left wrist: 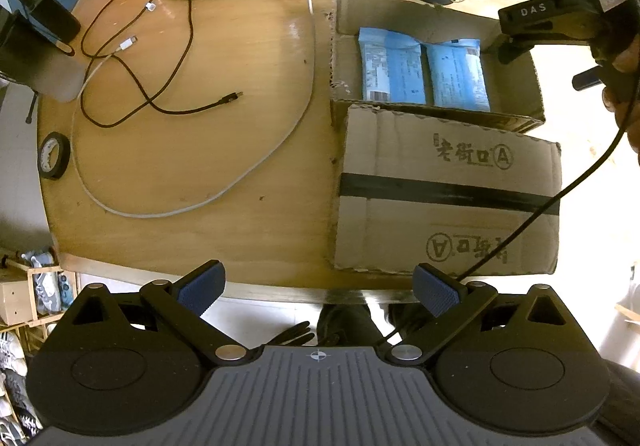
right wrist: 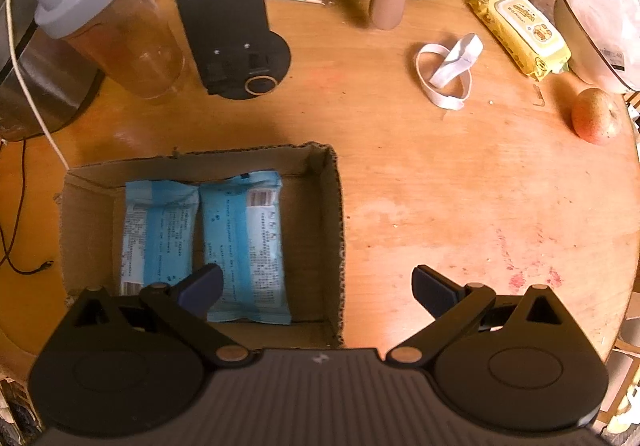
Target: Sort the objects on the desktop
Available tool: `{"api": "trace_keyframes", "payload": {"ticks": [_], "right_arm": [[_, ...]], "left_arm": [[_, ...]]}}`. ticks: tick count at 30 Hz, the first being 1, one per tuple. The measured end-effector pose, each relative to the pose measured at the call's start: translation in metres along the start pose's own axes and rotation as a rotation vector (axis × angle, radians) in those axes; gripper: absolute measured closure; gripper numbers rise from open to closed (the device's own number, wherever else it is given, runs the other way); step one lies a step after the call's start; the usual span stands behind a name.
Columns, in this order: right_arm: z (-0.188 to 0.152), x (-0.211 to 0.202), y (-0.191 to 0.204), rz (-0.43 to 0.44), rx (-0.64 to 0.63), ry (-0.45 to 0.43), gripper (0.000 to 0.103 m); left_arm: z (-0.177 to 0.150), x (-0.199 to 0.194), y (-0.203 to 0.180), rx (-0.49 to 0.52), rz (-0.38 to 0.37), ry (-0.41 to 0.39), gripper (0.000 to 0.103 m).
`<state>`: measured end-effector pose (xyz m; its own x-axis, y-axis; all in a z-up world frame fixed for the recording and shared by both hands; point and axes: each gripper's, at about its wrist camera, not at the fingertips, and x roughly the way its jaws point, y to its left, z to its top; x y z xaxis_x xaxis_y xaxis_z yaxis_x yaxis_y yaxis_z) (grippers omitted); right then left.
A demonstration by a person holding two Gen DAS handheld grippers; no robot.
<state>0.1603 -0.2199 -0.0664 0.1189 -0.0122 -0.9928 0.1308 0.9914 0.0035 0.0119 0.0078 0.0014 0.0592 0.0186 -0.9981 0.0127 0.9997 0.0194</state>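
Blue-padded and spread wide, the right gripper holds nothing and hovers over the near right corner of the cardboard box, where two blue packets lie side by side, one beneath its left finger. The left gripper, also wide apart and empty, hangs at the wooden table edge, the box flap just ahead to its right.

Left wrist view looks down from the surface's near edge, cardboard box at frame right. Right wrist view looks down from nearer, box at lower left. Both views share the box and 2 blue packets.
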Motion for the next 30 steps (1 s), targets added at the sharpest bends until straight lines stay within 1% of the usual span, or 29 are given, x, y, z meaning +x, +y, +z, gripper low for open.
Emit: {"api": "trace_keyframes", "payload": {"ticks": [10,21,30], "right_arm": [[0.001,0.002,-0.013,-0.005,0.007,0.002,0.000],[-0.001,0.001,-0.018,0.000,0.011,0.001,0.000],[-0.003,-0.001,-0.020,0.004,0.012,-0.001,0.000]], "left_arm": [[0.001,0.000,-0.006,0.004,-0.001,0.001,0.000],[0.002,0.002,-0.009,0.008,-0.002,0.003,0.000],[0.013,0.005,-0.011,0.032,-0.008,-0.006,0.000]]}}
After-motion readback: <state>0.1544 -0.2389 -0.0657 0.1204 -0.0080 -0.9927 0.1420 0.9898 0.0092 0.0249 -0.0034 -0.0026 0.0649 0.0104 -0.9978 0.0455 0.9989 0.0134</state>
